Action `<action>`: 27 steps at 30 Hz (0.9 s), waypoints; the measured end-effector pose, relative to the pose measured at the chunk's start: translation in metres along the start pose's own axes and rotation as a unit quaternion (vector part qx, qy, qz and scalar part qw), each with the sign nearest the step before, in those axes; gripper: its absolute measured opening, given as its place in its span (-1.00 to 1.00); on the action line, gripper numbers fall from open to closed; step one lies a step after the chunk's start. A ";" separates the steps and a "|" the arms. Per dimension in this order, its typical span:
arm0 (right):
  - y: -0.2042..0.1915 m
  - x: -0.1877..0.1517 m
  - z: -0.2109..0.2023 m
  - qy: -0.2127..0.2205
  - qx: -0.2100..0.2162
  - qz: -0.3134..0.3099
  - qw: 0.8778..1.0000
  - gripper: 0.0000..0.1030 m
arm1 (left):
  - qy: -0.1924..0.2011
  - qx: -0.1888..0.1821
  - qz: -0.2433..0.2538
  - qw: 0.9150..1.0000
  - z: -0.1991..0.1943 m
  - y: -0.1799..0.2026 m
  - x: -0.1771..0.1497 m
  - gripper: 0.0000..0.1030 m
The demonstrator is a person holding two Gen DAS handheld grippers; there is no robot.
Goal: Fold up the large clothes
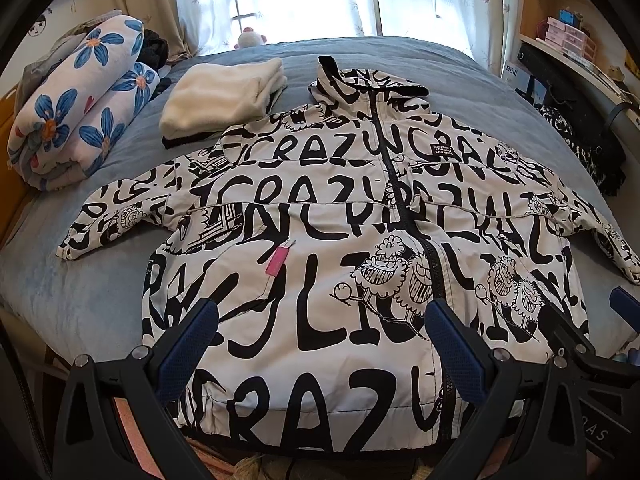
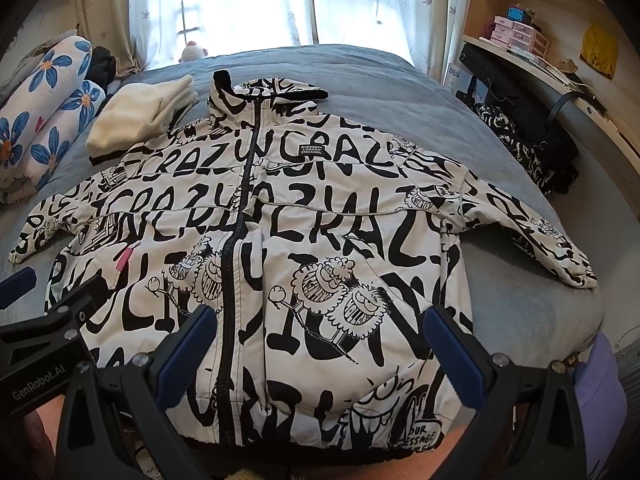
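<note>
So the jacket (image 1: 320,240) is laid out flat on the bed (image 1: 100,292), front side up, zipped, hood pointing toward the window and both sleeves spread out to the sides. It's that white one covered in black graffiti lettering and cartoon faces, with a little pink tag (image 1: 276,262) near one pocket. The hem sits right at the near edge of the bed, closest to me.

My left gripper (image 1: 320,340) is hanging over the lower front of the jacket, spread wide, nothing in it. My right gripper (image 2: 320,340) is the same deal, fully released, over the hem on the other side of the zipper (image 2: 234,264). Hard to say from these fisheye views whether the fingertips actually touch the fabric; looks like they're just above it.

Up by the hood there's a folded cream fleece (image 1: 224,96), its edge just against the jacket's shoulder. A rolled floral blanket (image 1: 80,100) sits further left.
</note>
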State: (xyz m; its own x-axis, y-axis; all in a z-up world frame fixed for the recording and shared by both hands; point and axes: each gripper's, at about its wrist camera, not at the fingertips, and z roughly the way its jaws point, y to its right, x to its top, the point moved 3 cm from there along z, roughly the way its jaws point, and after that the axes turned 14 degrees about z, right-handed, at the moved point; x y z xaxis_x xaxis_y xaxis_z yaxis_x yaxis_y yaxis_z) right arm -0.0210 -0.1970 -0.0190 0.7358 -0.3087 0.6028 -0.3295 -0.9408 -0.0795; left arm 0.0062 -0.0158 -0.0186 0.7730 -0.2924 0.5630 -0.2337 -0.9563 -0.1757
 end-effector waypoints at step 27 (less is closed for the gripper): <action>-0.008 -0.005 0.001 0.001 0.004 -0.005 1.000 1.00 | 0.000 0.004 -0.001 1.000 0.003 -0.007 -0.004 0.98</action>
State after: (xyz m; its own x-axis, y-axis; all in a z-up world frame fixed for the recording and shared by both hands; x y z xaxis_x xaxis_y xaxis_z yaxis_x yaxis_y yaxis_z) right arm -0.0217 -0.1883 -0.0220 0.7386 -0.2985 0.6045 -0.3176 -0.9450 -0.0787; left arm 0.0064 -0.0083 -0.0224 0.7737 -0.2895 0.5635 -0.2268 -0.9571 -0.1803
